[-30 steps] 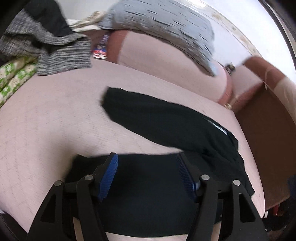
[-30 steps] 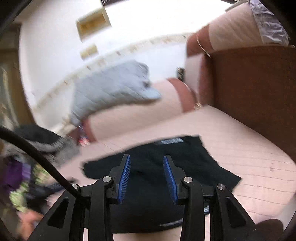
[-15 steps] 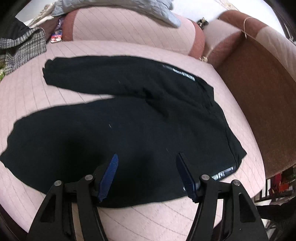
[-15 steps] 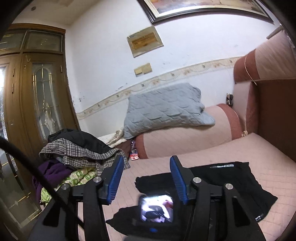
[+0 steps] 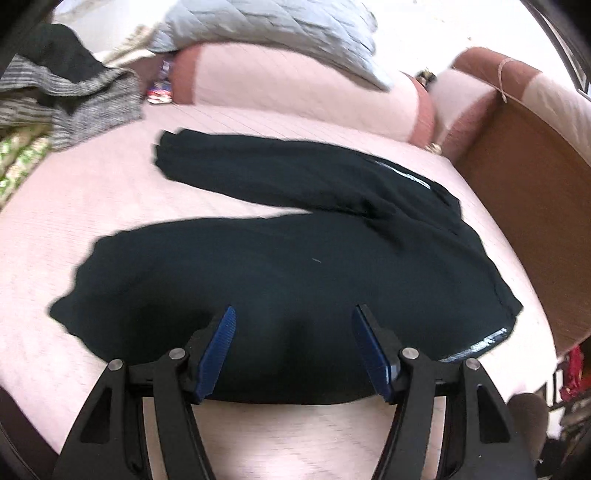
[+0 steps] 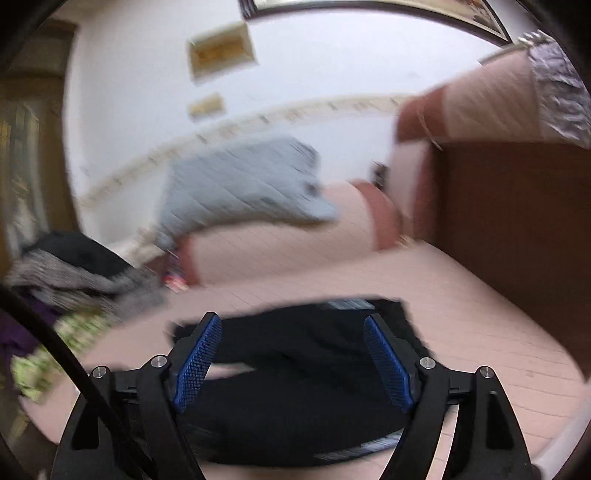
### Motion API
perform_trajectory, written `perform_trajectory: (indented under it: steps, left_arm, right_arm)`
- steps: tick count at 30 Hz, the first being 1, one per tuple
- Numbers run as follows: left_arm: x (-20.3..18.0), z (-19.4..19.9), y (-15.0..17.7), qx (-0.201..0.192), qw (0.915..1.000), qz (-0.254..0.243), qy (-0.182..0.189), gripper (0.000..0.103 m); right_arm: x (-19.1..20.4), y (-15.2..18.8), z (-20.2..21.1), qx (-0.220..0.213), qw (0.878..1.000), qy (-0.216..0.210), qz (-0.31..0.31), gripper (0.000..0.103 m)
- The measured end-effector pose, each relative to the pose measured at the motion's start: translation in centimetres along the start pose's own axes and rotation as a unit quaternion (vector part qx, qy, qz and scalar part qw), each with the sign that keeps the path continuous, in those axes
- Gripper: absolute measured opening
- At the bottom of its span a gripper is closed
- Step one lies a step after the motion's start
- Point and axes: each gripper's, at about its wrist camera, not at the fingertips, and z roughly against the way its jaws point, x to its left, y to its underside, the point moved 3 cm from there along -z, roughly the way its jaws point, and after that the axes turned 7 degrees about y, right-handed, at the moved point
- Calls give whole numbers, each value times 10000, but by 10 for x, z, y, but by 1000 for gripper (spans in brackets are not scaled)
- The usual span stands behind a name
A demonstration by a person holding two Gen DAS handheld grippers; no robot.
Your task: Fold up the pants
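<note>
Black pants (image 5: 295, 266) lie spread flat on the pink quilted bed (image 5: 92, 192), legs pointing left and apart, waistband at the right with a white printed strip. My left gripper (image 5: 293, 317) is open and empty, above the near leg. In the blurred right wrist view the pants (image 6: 295, 398) lie below my right gripper (image 6: 291, 325), which is open and empty above them.
A pile of clothes (image 5: 62, 99) sits at the bed's far left. A grey quilted pillow (image 5: 273, 33) rests on a pink bolster (image 5: 295, 88) at the back. A brown headboard (image 5: 528, 206) stands along the right side.
Both views swung: the left gripper tilted up a little and drew closer to the near leg. The right gripper dropped from facing the wall towards the pants and opened wider.
</note>
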Motion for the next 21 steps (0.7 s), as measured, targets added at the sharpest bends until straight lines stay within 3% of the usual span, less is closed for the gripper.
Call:
perform_trajectory:
  steps: [4, 6, 10, 21]
  left_arm:
    - [13, 13, -6, -268, 9994, -65, -223, 71]
    - [14, 18, -11, -414, 9988, -117, -239, 76]
    - [13, 23, -16, -516, 9981, -240, -230, 79]
    - [20, 9, -16, -188, 9989, -246, -342, 79]
  right_arm:
    - [-27, 22, -27, 490, 9959, 688, 311, 84]
    - [-33, 30, -36, 657, 9941, 786, 368, 84]
    - [-38, 44, -53, 972, 9917, 743, 405, 84]
    - [-24, 53, -81, 1223, 9882, 464, 792, 84]
